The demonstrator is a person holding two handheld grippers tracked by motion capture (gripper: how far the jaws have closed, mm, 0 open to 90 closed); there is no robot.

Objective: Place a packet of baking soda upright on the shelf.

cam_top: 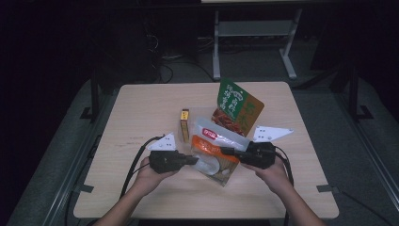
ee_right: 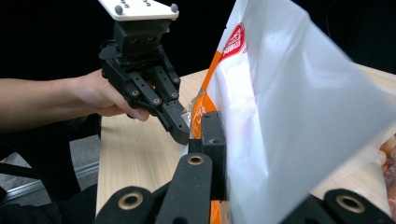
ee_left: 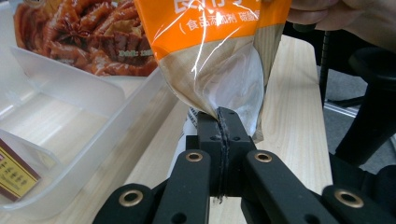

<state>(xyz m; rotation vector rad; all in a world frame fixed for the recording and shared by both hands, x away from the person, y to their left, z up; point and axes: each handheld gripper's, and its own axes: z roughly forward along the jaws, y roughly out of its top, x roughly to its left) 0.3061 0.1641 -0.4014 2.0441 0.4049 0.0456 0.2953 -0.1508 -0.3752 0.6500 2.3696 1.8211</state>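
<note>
An orange-and-white snack bag (cam_top: 214,157) hangs between my two grippers over the table's middle. My left gripper (cam_top: 195,160) is shut on the bag's lower corner; in the left gripper view the jaws (ee_left: 222,119) pinch the clear seam of the bag (ee_left: 210,51). From the other side, my right gripper (cam_top: 224,151) is shut on the bag's edge. In the right gripper view the white back of the bag (ee_right: 289,116) covers one jaw of my right gripper (ee_right: 223,140), and the left gripper (ee_right: 180,129) grips the bag's far corner.
A clear plastic container (cam_top: 205,124) (ee_left: 70,88) lies behind the bag, and a green-and-red food pouch (cam_top: 237,108) (ee_left: 84,37) leans in it. A small yellow box (cam_top: 184,125) (ee_left: 14,172) lies left of the container. The wooden table (cam_top: 141,108) is bare at left and front.
</note>
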